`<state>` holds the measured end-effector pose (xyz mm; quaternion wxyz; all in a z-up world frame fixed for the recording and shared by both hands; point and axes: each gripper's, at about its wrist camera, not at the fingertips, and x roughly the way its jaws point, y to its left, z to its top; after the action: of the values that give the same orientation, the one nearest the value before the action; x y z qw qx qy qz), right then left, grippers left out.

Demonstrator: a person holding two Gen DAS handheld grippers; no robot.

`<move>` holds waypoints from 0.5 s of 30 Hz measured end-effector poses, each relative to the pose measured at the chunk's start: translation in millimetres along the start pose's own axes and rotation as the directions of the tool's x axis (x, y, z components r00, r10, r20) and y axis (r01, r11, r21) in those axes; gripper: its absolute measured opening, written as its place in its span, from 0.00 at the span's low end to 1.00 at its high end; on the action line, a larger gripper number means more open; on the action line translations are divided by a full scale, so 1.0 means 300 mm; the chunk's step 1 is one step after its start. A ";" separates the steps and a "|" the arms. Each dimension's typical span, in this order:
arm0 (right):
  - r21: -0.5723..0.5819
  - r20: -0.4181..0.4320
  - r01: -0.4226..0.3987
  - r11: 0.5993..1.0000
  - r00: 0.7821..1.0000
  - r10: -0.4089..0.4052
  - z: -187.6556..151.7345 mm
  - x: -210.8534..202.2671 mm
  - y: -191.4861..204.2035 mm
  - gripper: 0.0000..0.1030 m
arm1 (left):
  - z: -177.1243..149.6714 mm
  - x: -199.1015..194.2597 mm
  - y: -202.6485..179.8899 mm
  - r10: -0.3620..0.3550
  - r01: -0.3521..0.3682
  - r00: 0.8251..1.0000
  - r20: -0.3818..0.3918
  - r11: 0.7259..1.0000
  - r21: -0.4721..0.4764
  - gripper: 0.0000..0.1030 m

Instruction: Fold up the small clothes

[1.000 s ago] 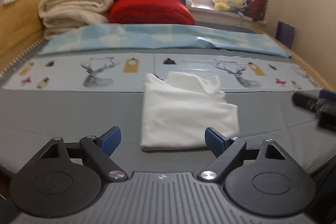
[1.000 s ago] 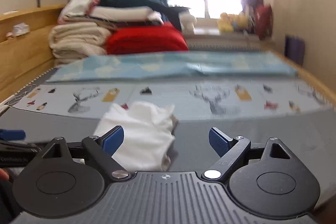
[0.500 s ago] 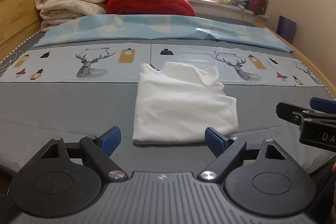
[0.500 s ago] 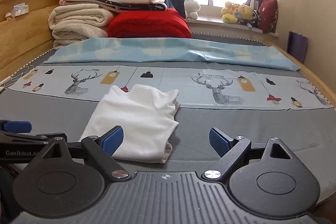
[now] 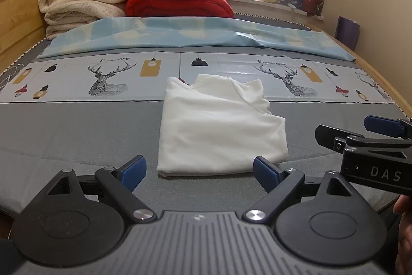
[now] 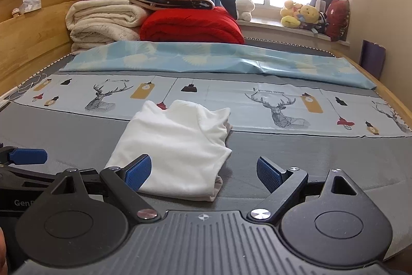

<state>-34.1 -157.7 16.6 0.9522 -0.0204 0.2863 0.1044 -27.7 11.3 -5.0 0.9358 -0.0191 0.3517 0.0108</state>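
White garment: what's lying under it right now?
The white garment lies folded on the grey bed cover, its far end overlapping the deer-print sheet. Anything beneath its layers is hidden.

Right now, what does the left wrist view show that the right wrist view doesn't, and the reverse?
Only the left wrist view shows the right gripper from the side, lettered DAS. Only the right wrist view shows the tissue pack on the wooden headboard clearly, and the white garment's layered right edge. Both share the folded white garment on the grey bed, the red quilt, and open, empty jaws.
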 end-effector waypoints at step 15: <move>0.007 -0.002 -0.002 1.000 1.000 0.002 0.000 -0.001 -0.006 0.87 | -0.003 -0.002 -0.006 -0.004 0.004 1.000 0.003 1.000 0.002 0.90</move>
<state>-33.9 -159.4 16.8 0.9519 -0.0167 0.2877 0.1042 -28.6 9.5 -5.2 0.9364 -0.0188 0.3504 0.0087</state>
